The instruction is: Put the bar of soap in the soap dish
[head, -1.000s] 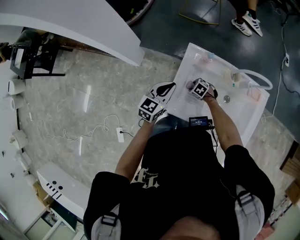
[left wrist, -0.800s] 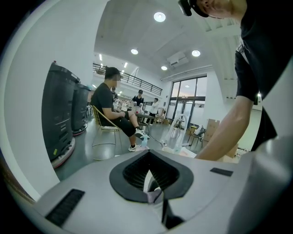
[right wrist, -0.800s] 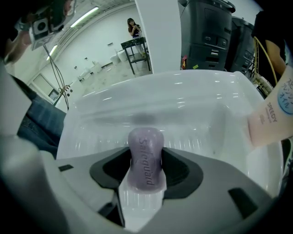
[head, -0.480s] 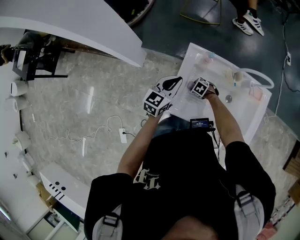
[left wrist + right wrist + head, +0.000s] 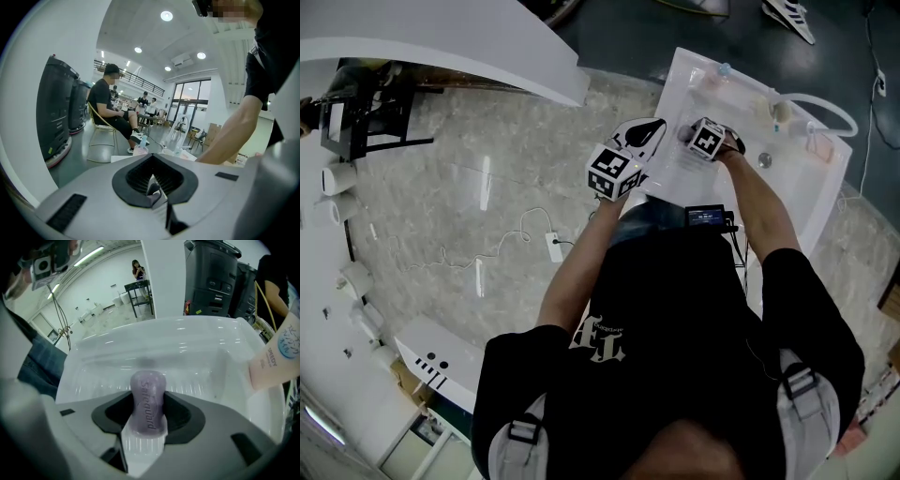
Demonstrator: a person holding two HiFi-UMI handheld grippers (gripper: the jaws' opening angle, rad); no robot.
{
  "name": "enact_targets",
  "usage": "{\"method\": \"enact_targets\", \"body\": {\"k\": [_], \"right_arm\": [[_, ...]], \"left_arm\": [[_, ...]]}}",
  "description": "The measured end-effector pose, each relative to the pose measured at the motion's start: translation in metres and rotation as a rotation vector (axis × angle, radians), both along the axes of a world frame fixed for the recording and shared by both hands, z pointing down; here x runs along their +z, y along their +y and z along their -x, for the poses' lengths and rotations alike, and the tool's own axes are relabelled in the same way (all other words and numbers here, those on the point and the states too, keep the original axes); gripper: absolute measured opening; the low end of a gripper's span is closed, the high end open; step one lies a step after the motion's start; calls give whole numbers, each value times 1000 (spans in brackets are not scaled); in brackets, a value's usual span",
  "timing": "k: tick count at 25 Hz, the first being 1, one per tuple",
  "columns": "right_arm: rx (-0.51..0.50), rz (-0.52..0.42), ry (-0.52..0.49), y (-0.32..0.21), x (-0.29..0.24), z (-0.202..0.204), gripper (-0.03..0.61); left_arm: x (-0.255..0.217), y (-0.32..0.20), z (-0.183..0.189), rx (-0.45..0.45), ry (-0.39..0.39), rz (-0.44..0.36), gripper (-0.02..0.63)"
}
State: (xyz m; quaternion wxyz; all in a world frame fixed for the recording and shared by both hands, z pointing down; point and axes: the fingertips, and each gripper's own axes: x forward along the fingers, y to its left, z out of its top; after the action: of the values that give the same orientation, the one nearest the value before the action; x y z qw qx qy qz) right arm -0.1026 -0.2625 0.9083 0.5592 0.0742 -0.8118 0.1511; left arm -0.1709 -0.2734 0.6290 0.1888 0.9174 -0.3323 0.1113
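**Item:** pale purple, waisted bar of soap (image 5: 147, 390), with embossed lettering along its face.

**Location:** the bar is clamped at its narrow middle between the fingers of the right gripper (image 5: 147, 414), which are closed onto it to the bar's width. It is held just over a clear, ribbed plastic soap dish (image 5: 206, 373) (taken to be the dish from its shape).

**Left gripper (image 5: 153, 182):** the fingers are brought together with nothing held. It is positioned at the left edge of the white basin unit (image 5: 825, 187).

**Handling:** the bar is judged light, stiff and slick, more so if wet, and it may be dented by a hard squeeze. The waist is the surest place to be gripped, since the swollen ends resist sliding out. A low release is advised, as the thin dish could be tipped or skidded.

**Not determined:**
- Whether the bar's lower end touches the dish is hidden by the fingers.
- A pink plastic tube (image 5: 276, 352) is cut off at the frame's edge.
- In the head view the dish is too small to be made out.
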Motion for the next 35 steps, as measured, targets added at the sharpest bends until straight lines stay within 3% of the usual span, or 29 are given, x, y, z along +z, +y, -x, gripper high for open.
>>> {"method": "enact_targets", "body": {"k": [7,14,19,26,35], "right_arm": [[180,-74,-79,-6,-45,-7,201],[406,-258,-259,-13,-136,-29,201],[556,-446,-394,-11,-220,-56,201],[646,-637,-507,0,-311,-97,201],[696,-719,-531,22,-351,-165,201]], "left_arm": [[-4,19,3,26,19,-7,8],[-22,28,-8,83,38,-52,8],[-43,36,-27,166,22,-117,8],[-57,40,-61,243,42,-136,8],[-67,38,-122,312,31,-165,8]]}}
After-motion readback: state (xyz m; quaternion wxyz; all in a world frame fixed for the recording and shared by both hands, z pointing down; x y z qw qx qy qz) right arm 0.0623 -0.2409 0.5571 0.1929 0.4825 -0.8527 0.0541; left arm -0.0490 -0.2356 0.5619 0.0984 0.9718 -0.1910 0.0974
